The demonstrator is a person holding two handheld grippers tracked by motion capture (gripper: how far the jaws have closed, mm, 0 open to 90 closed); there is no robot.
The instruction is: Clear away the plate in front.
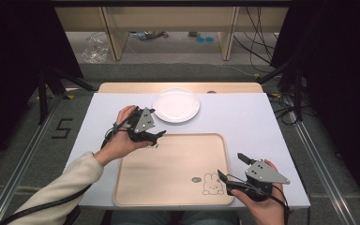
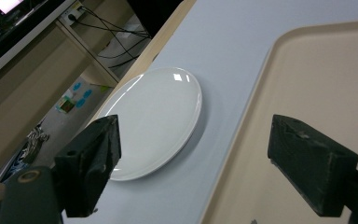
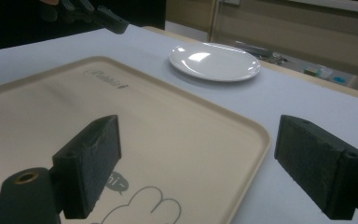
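Note:
A white empty plate (image 1: 176,105) sits on the white table top, just beyond the far edge of a beige tray (image 1: 168,159) with a rabbit drawing (image 1: 211,183) in its near right corner. My left gripper (image 1: 155,123) hovers at the tray's far left corner, open, with the plate (image 2: 154,121) and the tray's rim (image 2: 261,88) ahead of its empty jaws (image 2: 200,158). My right gripper (image 1: 233,166) is held over the tray's right edge, open and empty (image 3: 200,163), facing the tray (image 3: 121,116) and the plate (image 3: 214,60).
The white table top (image 1: 243,117) extends around the tray, with a wooden strip (image 1: 122,87) along its far edge. Beyond lie the floor, table legs and cables. The other hand's gripper (image 3: 107,18) shows at the top left of the right gripper view.

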